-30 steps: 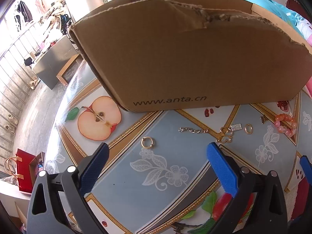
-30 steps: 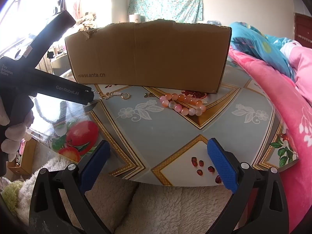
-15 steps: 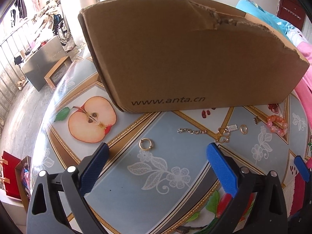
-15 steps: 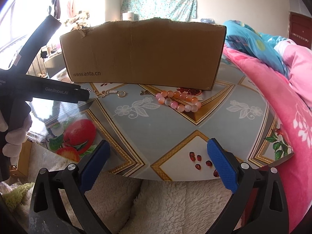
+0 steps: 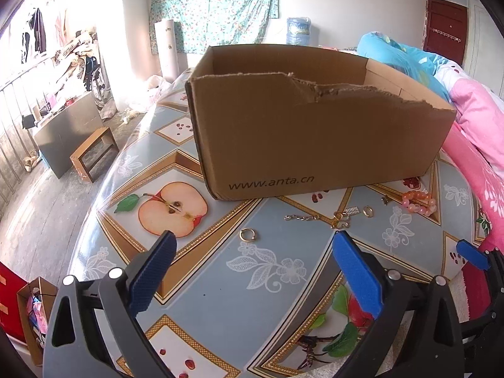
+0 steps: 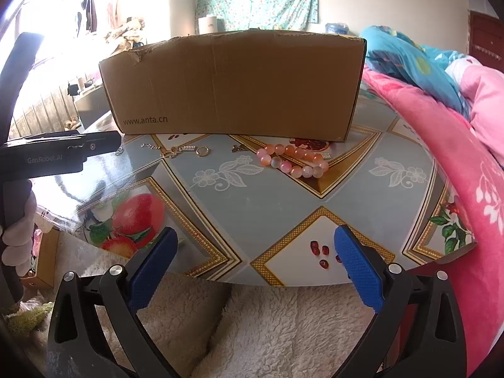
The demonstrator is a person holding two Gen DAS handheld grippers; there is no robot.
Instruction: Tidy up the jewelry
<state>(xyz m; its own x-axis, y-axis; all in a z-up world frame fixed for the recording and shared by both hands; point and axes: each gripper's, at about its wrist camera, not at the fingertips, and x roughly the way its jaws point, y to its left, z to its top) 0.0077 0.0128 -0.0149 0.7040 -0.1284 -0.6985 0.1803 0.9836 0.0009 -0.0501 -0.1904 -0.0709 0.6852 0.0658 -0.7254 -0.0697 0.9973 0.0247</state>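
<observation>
Both grippers' jaws spread, empty, above bare tablecloth (image 5: 220, 299) short of box (image 5: 315, 145).

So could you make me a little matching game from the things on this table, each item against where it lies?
Things:
1. cardboard box
2. bead bracelet
3. gold ring
4. left gripper

Places or states:
A. alone on the cloth, nearest the left gripper
B. open, holding nothing
C. far side of the table, open top, torn rim
D. in front of the box's right end

Pairs: 1-C, 2-D, 3-A, 4-B
</observation>
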